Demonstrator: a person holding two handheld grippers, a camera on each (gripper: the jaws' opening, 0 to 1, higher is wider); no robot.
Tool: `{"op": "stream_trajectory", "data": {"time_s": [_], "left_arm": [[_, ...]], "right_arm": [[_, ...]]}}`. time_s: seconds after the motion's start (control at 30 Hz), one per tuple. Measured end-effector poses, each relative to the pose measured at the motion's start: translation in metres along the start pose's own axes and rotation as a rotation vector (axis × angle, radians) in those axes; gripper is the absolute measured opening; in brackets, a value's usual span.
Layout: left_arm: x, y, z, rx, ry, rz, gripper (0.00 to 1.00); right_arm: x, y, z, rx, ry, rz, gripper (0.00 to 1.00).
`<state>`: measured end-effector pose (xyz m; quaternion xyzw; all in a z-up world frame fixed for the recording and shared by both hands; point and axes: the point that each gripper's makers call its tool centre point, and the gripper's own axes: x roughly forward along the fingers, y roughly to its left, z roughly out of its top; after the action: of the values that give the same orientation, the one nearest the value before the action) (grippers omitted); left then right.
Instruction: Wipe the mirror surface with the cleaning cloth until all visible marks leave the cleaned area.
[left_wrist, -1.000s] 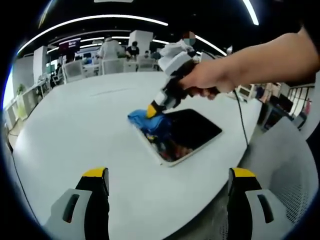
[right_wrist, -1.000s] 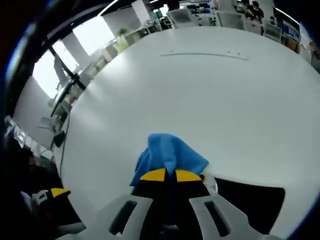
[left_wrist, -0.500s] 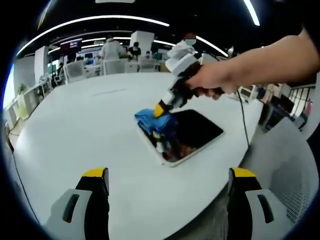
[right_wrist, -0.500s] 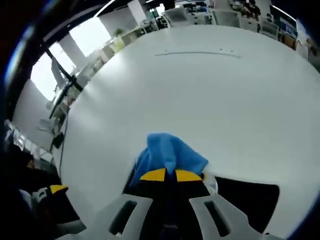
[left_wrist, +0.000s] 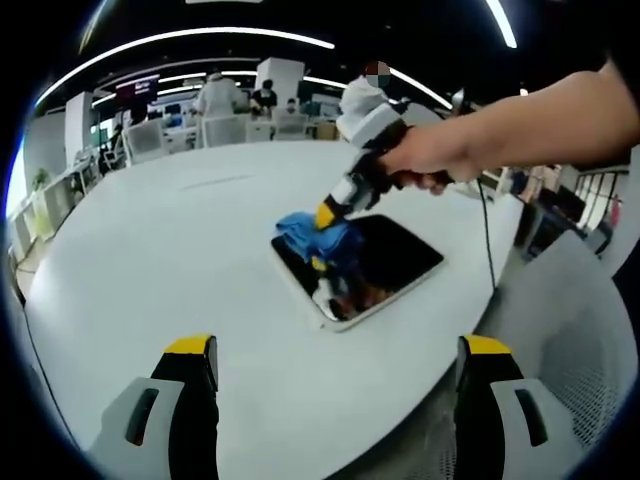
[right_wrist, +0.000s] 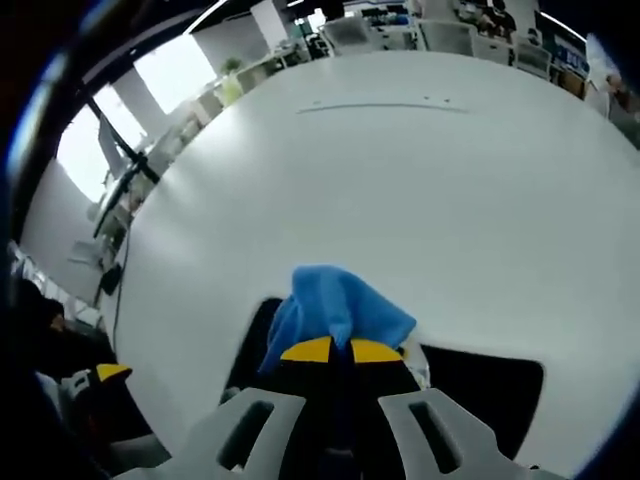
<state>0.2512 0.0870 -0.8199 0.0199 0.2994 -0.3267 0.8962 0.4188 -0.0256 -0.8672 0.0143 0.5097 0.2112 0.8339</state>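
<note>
A dark rectangular mirror (left_wrist: 385, 262) with a white rim lies flat on the white round table (left_wrist: 170, 250). A blue cleaning cloth (left_wrist: 312, 232) rests on the mirror's far left part, pressed down by my right gripper (left_wrist: 325, 216), which a person's hand holds. In the right gripper view that gripper (right_wrist: 335, 351) is shut on the blue cloth (right_wrist: 340, 305), with the mirror (right_wrist: 480, 385) dark beneath it. My left gripper (left_wrist: 335, 385) hovers open over the table's near edge, well short of the mirror, with nothing between its jaws.
A grey mesh chair (left_wrist: 570, 330) stands at the right of the table. A black cable (left_wrist: 485, 240) runs off the table behind the mirror. Desks, chairs and people (left_wrist: 220, 100) fill the far office. The table's left half (right_wrist: 300, 180) is bare.
The right gripper has slid the cloth further onto the mirror, towards its right. The left gripper has stayed still.
</note>
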Motion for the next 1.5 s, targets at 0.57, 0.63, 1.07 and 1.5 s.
{"op": "stream_trajectory", "data": {"time_s": [0.57, 0.63, 1.07, 1.5], "left_arm": [[-0.001, 0.000, -0.001, -0.012, 0.001, 0.002, 1.00], [-0.001, 0.001, -0.002, -0.018, 0.006, 0.002, 1.00], [0.000, 0.000, -0.002, -0.006, 0.013, 0.001, 1.00], [0.000, -0.002, -0.001, -0.002, 0.010, -0.009, 1.00]], "right_arm": [[-0.004, -0.001, -0.014, 0.065, -0.011, -0.029, 0.00], [-0.004, 0.000, -0.016, 0.064, -0.013, -0.030, 0.00], [-0.016, 0.008, -0.037, 0.084, -0.036, -0.011, 0.00], [-0.025, 0.016, -0.056, 0.114, -0.032, 0.009, 0.00]]}}
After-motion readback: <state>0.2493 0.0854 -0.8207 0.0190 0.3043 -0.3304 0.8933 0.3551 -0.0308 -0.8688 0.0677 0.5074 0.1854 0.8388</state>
